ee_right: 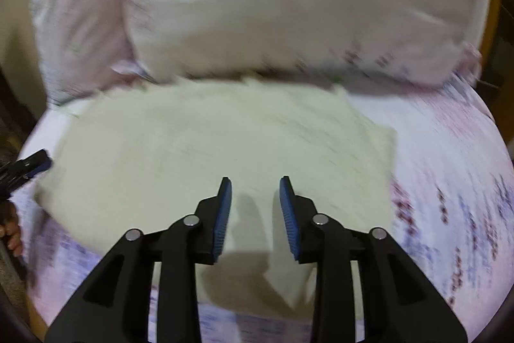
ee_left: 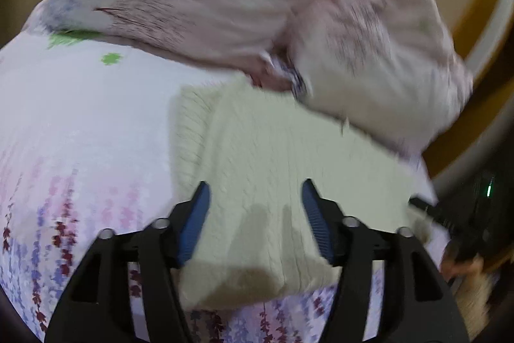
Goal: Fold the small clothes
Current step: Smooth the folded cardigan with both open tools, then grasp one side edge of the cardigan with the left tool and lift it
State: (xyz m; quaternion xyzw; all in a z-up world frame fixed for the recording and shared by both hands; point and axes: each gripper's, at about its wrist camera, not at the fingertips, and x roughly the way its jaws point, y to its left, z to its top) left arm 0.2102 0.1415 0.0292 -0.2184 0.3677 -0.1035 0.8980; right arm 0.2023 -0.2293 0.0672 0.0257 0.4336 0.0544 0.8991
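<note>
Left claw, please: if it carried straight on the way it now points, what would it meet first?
Most likely the cream knitted garment lying flat on the floral bedsheet; the open left claw points down onto it, though blur leaves depth unclear.

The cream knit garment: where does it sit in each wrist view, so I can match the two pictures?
Left wrist view: the cream knit garment fills the centre and lower middle, on the floral bedsheet.
Right wrist view: it spreads across the centre and left.
Shared landmark: the pale floral pillow just beyond its far edge.
</note>
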